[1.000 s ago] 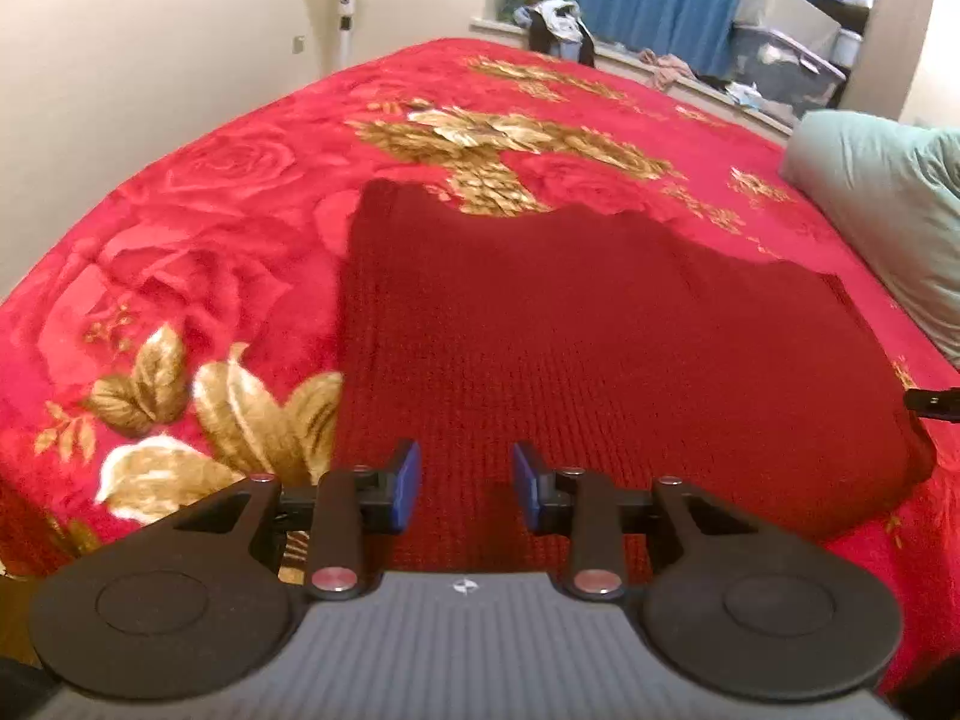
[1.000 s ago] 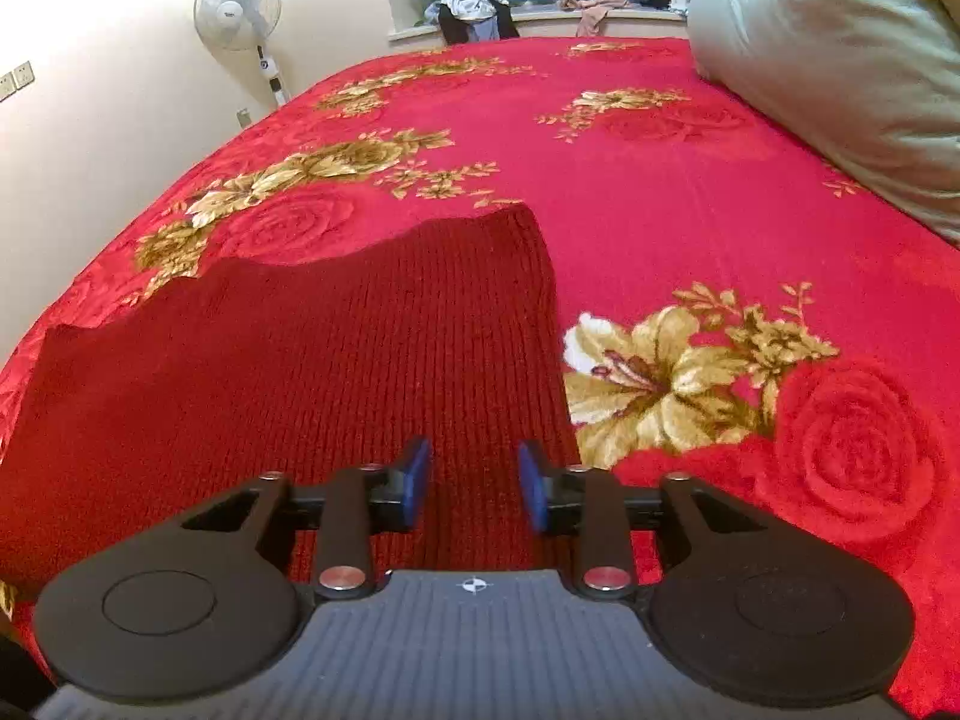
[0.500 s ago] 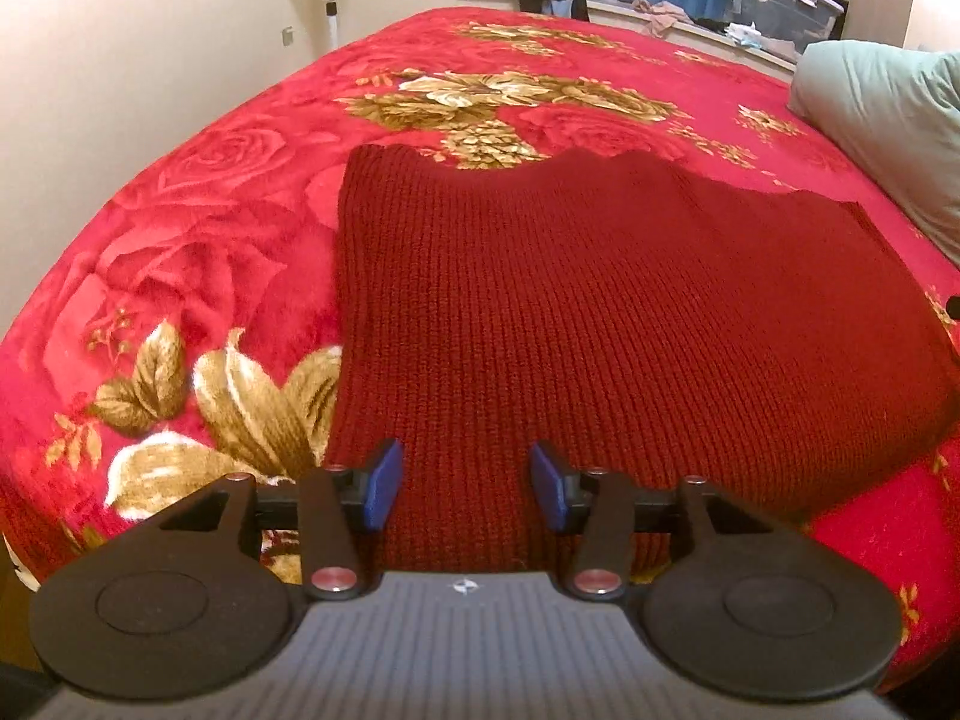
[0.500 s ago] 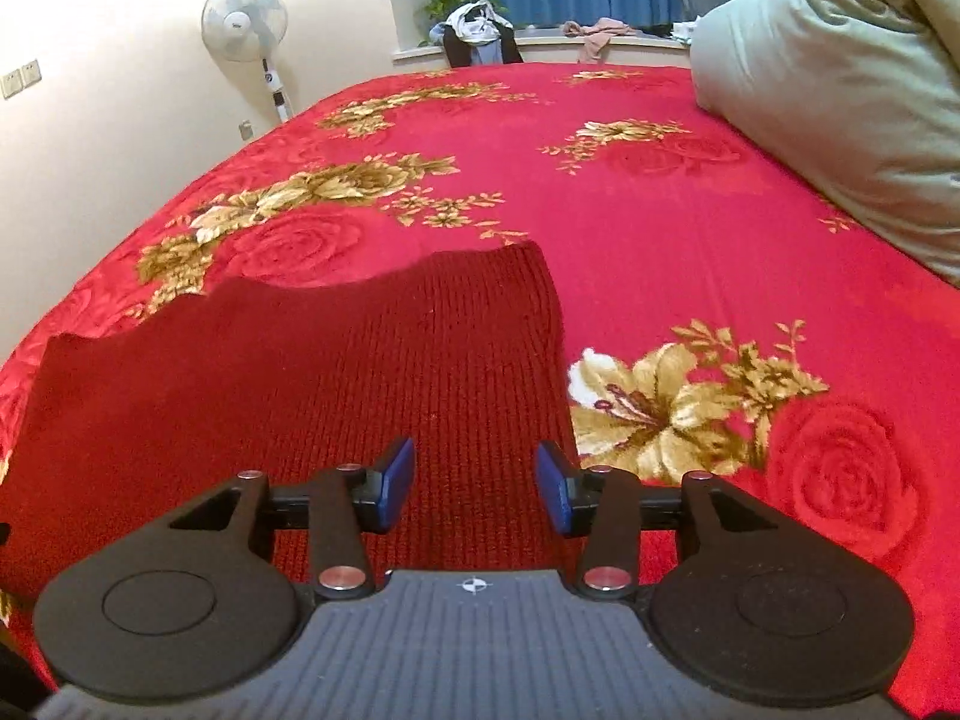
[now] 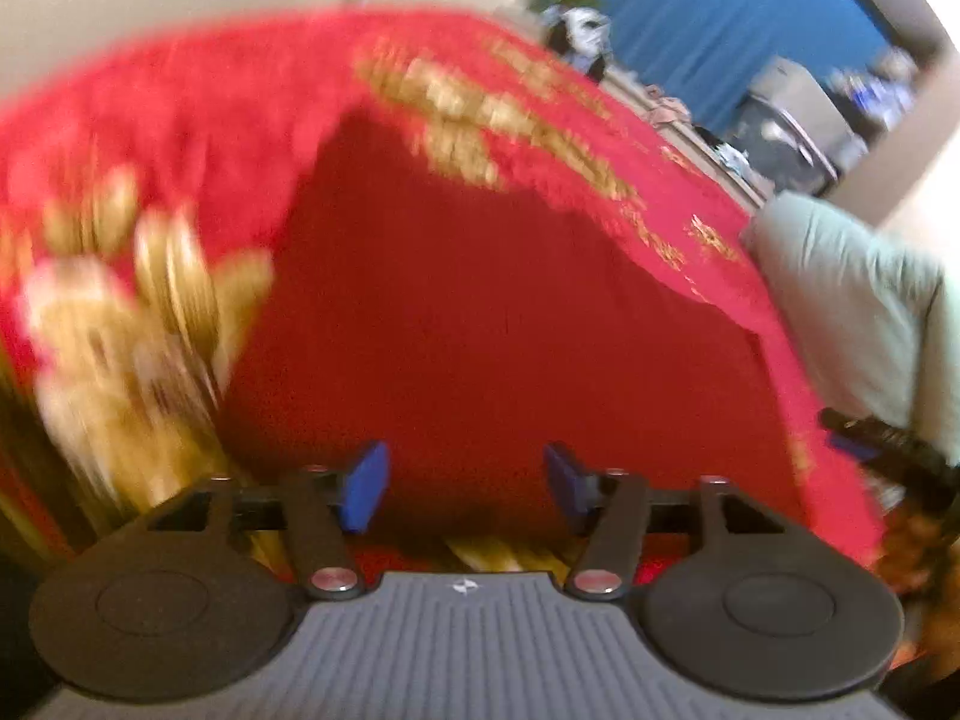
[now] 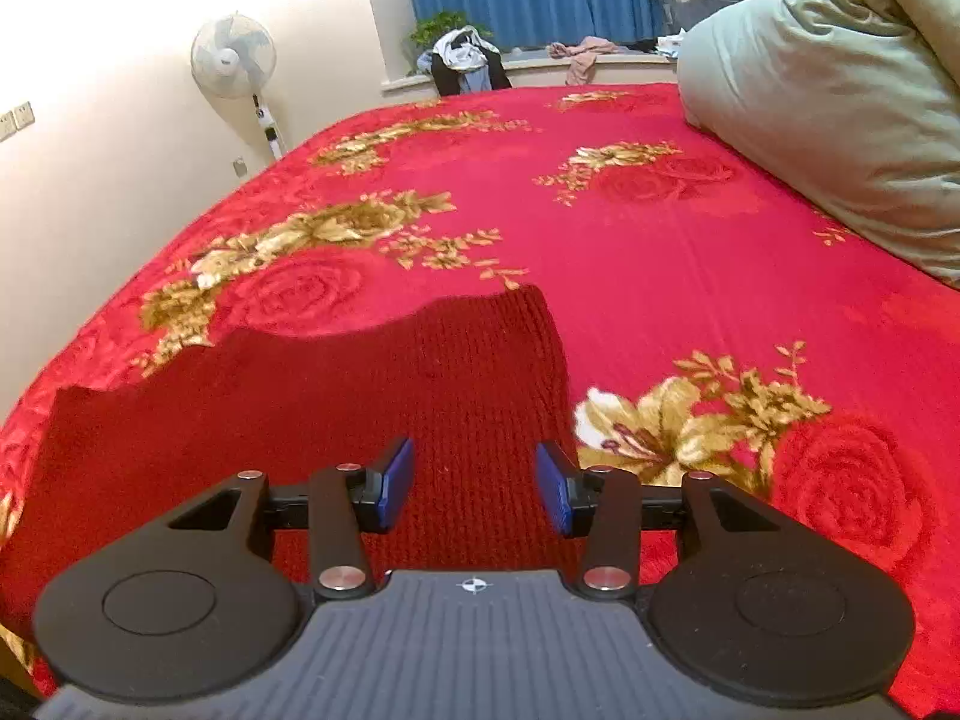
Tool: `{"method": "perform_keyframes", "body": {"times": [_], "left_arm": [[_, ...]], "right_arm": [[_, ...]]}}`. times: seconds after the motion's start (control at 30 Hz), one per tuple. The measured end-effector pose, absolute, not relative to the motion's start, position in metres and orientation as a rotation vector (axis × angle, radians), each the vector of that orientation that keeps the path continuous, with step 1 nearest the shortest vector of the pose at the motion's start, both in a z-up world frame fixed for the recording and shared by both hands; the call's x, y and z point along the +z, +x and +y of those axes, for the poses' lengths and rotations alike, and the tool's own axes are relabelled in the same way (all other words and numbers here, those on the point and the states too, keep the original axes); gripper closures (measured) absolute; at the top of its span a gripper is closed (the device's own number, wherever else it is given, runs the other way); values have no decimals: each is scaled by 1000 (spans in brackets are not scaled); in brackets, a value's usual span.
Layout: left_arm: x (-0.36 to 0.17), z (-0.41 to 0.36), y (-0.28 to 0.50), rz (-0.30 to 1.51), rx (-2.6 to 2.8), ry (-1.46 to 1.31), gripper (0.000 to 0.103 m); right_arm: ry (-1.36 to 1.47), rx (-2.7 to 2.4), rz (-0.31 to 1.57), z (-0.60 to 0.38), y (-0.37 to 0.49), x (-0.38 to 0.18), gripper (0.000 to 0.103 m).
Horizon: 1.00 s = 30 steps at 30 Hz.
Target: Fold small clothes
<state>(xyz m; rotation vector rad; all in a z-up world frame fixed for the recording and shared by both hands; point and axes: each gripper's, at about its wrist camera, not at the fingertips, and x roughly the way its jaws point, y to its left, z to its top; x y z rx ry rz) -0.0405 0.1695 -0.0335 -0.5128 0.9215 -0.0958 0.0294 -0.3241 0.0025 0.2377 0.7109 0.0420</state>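
Fingers spread wider, left gripper (image 5: pixel 462 489) swung over garment (image 6: pixel 384 396) near edge

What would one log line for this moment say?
stage: approaching near hem | left gripper: open, view blurred | right gripper: open, empty | dark red knit garment: flat on floral bedspread, ungrasped

Dark red ribbed knit garment (image 6: pixel 312 396), flat on the bed

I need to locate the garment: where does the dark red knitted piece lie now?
The dark red knit lies flat on the floral blanket, ahead-left in the right wrist view.
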Motion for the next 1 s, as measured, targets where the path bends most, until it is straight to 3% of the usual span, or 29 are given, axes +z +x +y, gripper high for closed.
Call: {"method": "perform_keyframes", "body": {"times": [0.17,0.27,0.47,0.53,0.6,0.67,1.0], "left_arm": [[-64,168,-44,1008,-8,-739,23],[-75,184,-42,959,113,-870,19],[-93,202,-27,861,248,-1110,19],[-89,197,-19,864,280,-1074,30],[-84,197,-13,856,290,-1053,73],[-73,202,-13,845,262,-996,84],[39,210,-31,706,199,-728,88]], "right_arm": [[250,71,695,-321,31,9,56],[256,81,698,-320,33,11,56],[242,81,688,-320,34,16,56],[242,71,694,-321,35,15,56],[255,63,703,-324,35,14,56],[266,54,711,-326,36,12,56],[280,53,713,-327,36,13,56]]}}
